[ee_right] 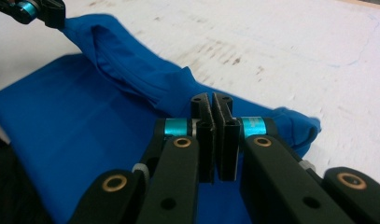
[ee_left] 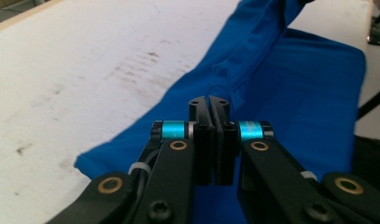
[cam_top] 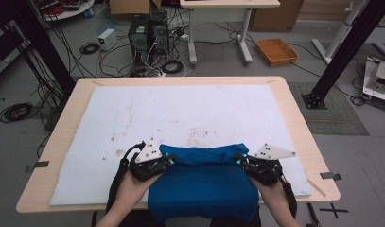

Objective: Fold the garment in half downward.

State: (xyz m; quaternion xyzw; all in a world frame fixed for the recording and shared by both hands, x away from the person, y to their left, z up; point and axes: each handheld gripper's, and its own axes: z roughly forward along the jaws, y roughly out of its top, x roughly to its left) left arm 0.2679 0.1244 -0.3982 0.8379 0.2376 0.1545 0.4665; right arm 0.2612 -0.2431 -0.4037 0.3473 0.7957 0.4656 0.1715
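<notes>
A blue cloth (cam_top: 202,184) lies at the near edge of the white mat (cam_top: 180,109), and its front part hangs over the table's front. Its far edge is bunched into a raised ridge between the two grippers. My left gripper (cam_top: 172,159) is shut on the ridge's left end, and my right gripper (cam_top: 238,160) is shut on its right end. In the left gripper view the jaws (ee_left: 209,101) are pressed together against the blue cloth (ee_left: 295,84). In the right gripper view the jaws (ee_right: 211,99) are likewise together at the cloth (ee_right: 61,116), with the left gripper (ee_right: 38,9) at the top left holding the far end.
The stained white mat covers most of the wooden table (cam_top: 67,113). On the floor beyond stand computer towers (cam_top: 147,30), tangled cables, an orange basket (cam_top: 276,51) and a white desk. Black frame posts (cam_top: 344,52) rise at either side of the table.
</notes>
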